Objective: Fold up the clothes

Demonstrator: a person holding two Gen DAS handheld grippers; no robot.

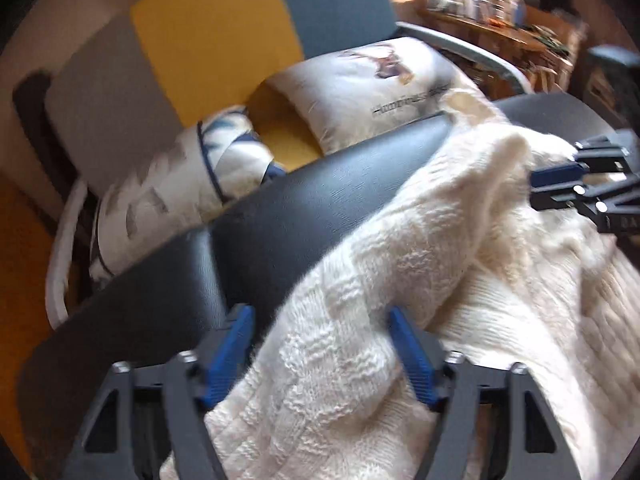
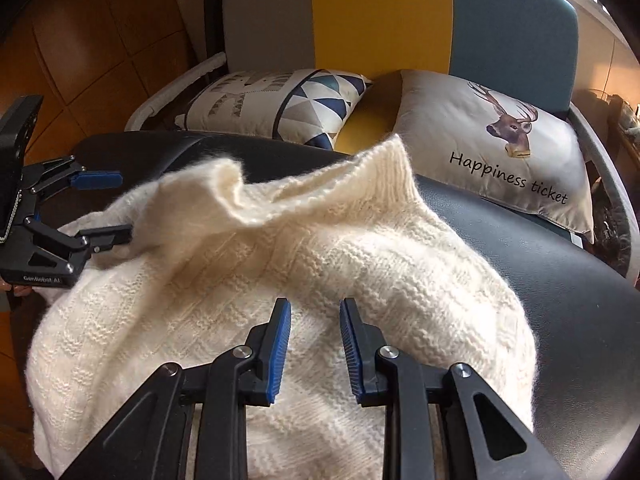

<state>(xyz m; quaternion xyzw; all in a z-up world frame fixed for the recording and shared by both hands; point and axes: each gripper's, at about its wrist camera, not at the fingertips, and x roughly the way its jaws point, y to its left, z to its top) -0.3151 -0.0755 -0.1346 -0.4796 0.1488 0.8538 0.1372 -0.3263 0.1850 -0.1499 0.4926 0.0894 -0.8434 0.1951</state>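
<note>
- Two grippers frame a cream knitted sweater [image 2: 280, 248] heaped on a dark, glossy tabletop [image 2: 560, 280], seen from your wrist cameras.
- Your right gripper [image 2: 315, 312] hangs just above the near part of the knit, blue-padded fingers [image 2: 280, 344] parted and holding nothing.
- Your left gripper [image 1: 320, 316] is spread wide, and a thick fold of the sweater lies between its blue pads [image 1: 412, 356]; the fingers straddle the fabric rather than pinch it.
- Seen from your right wrist, that left gripper sits at the sweater's left edge, one finger over the bare tabletop and the other pressed against the wool.
- Beyond your right gripper's fingers, the ribbed hem [image 2: 384, 176] stands up in a peak near the far rim of the table, with another ridge of knit raised to its left.
- Past the table, two cushions rest on a sofa [image 2: 380, 12] with grey, yellow and blue back panels.
- One cushion, with a blue triangle pattern [image 2: 280, 108], lies to the left; the other, a deer cushion [image 2: 500, 152] lettered "Happiness ticket", lies to the right.
</note>
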